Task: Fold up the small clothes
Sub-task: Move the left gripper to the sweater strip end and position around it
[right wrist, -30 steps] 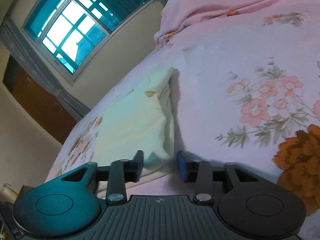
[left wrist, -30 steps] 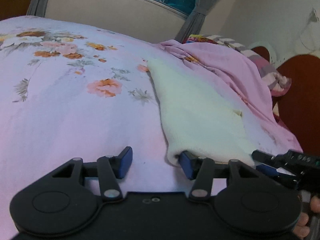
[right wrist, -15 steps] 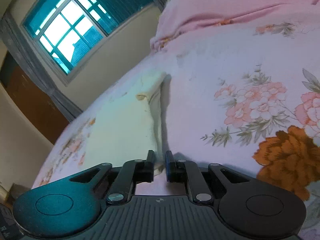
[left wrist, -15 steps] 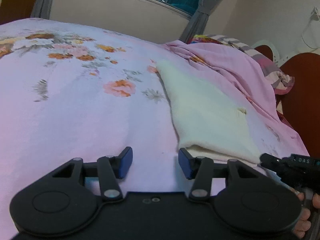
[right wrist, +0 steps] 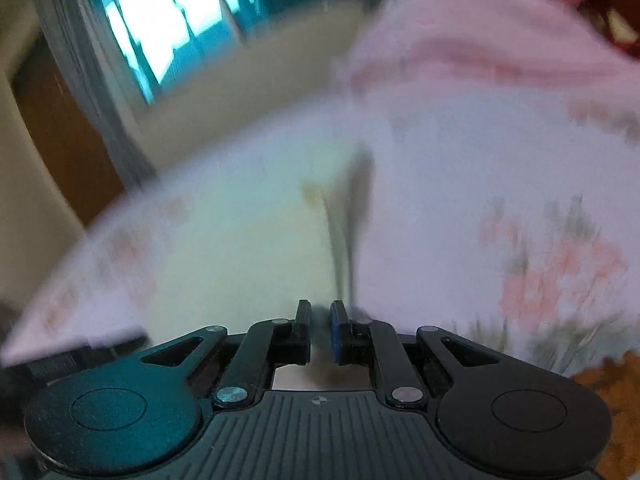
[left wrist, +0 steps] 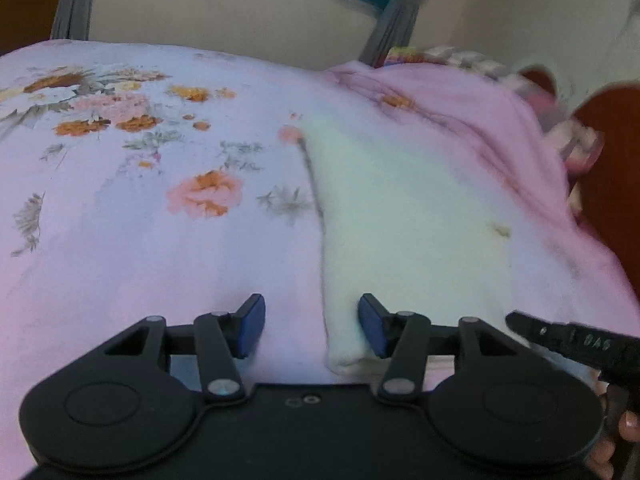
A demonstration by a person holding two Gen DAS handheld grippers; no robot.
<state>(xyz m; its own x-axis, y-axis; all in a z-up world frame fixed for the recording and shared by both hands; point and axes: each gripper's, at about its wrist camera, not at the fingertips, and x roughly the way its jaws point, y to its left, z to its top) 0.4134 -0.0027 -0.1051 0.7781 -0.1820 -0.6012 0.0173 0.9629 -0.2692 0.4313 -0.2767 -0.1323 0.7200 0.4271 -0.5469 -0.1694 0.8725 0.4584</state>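
Note:
A folded pale yellow garment (left wrist: 400, 216) lies on the floral pink bedsheet (left wrist: 120, 240). My left gripper (left wrist: 311, 328) is open, and the garment's near left corner sits between its blue pads, touching neither. In the blurred right wrist view my right gripper (right wrist: 320, 330) is shut on the near right edge of the same garment (right wrist: 240, 248). The right gripper's black body (left wrist: 580, 344) shows at the lower right of the left wrist view.
A crumpled pink blanket (left wrist: 460, 112) is heaped at the far right of the bed, with a striped pillow (left wrist: 572, 148) and a brown headboard (left wrist: 612, 160) beyond. A window (right wrist: 180, 20) and a wall stand behind the bed.
My right gripper closed on the garment's near right edge and is now moving fast. My left gripper stayed open and shifted so the garment's near left corner lies between its pads.

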